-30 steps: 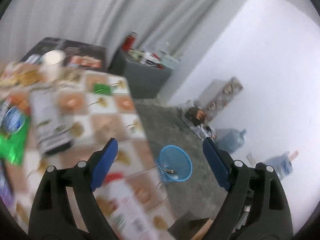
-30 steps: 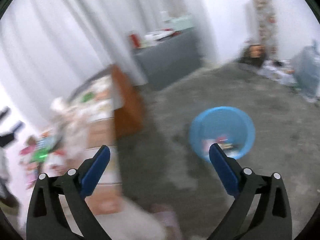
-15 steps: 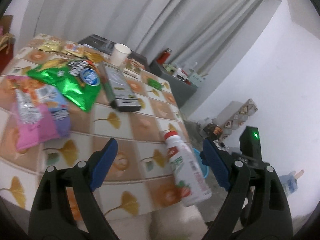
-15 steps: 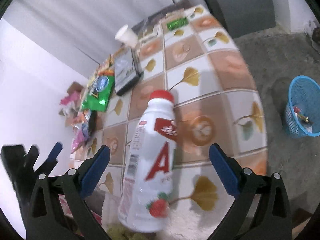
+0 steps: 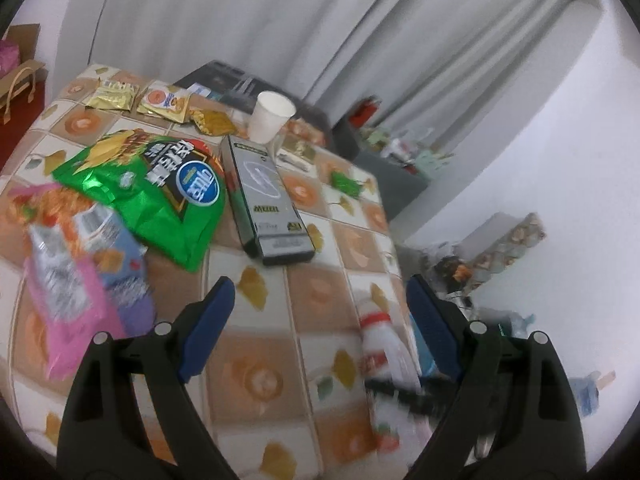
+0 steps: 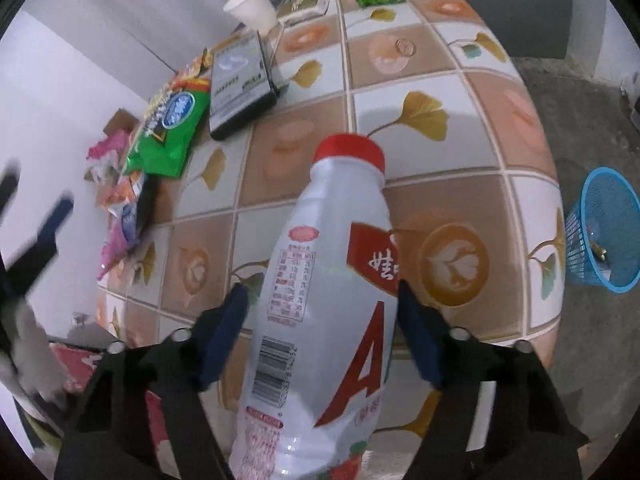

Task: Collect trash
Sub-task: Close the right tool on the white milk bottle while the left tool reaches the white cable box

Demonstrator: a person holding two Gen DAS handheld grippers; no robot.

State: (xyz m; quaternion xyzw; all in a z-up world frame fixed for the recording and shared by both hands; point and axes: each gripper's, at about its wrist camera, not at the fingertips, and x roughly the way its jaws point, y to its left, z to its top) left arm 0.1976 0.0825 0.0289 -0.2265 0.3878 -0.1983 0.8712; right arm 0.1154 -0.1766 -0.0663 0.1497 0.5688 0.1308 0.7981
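Note:
A white drink bottle [image 6: 320, 280] with a red cap lies on the tiled table [image 6: 452, 92] near its edge. My right gripper [image 6: 320, 320] points down over it with the bottle's body between the blue pads. The jaws are closing; the right pad is at the bottle's side and a thin gap shows by the left pad. In the left wrist view the same bottle [image 5: 380, 344] is blurred at the lower right. My left gripper [image 5: 320, 320] hangs open above bare tiles with nothing between its fingers. A blue mesh basket [image 6: 604, 228] with trash stands on the floor beside the table.
Further back on the table lie a green snack bag [image 5: 160, 188], a grey flat box [image 5: 264, 196], pink and purple packets [image 5: 68, 292], gold sachets [image 5: 112, 96] and a white paper cup [image 5: 272, 116]. A grey cabinet [image 5: 396, 176] and clutter stand by the wall.
Both views swung from the floor and basket onto the table. The right gripper came down over the bottle and its jaws narrowed around it. The left gripper moved in over the table, still wide.

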